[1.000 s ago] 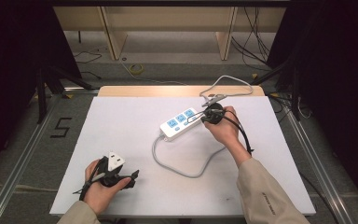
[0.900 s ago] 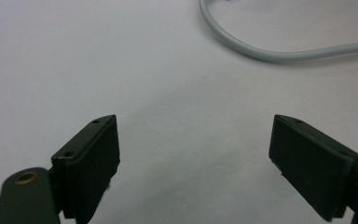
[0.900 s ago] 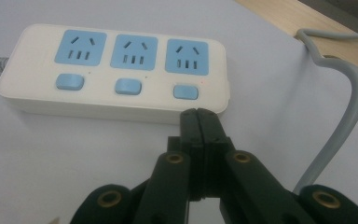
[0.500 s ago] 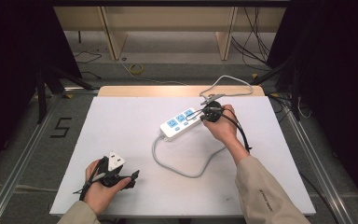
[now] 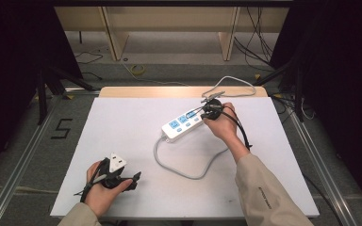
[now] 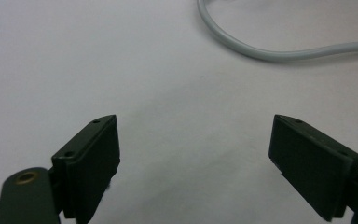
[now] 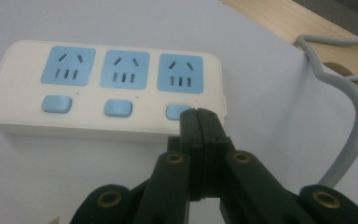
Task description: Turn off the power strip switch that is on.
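Power strip (image 5: 183, 124): white, three blue sockets, a blue switch under each; lies at centre of the white table (image 5: 122, 122), its grey cord (image 5: 184, 169) looping toward 6 o'clock.
My right gripper (image 7: 199, 122): jaws pressed together with nothing between, so I judge the tip serves as a poker; it meets the end switch (image 7: 176, 112), the strip at 12 o'clock of it.
My left gripper (image 6: 196, 163): jaws spread wide, idle on the table at 7 o'clock of the strip, well apart.
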Demonstrator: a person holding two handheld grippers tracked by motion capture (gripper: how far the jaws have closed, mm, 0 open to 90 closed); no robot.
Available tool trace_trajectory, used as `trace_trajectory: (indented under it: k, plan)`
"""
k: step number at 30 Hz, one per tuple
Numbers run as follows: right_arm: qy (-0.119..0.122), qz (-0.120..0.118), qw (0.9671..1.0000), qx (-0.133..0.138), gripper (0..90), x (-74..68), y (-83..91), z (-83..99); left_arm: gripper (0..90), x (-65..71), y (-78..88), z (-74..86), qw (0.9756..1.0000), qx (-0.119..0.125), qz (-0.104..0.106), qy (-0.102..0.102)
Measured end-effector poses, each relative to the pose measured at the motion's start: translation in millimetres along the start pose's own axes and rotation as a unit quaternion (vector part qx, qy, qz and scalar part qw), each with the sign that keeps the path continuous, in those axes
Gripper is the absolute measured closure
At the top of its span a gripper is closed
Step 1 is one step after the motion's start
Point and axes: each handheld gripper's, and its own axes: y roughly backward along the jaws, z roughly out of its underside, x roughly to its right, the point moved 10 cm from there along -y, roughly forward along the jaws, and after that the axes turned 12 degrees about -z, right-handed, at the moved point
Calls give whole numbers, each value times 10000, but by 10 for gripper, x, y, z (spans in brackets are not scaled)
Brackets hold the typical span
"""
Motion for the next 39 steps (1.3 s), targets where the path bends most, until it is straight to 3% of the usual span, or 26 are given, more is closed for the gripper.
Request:
trace_trajectory:
  k: [27, 39]
  plan:
    - [-53, -52, 9999, -154, 900, -9, -268, -52, 162, 4, -9, 5, 10000, -12, 33, -14]
    - [-119, -34, 9998, -151, 900, 27, -308, -51, 162, 9, -11, 4, 10000, -16, 44, -14]
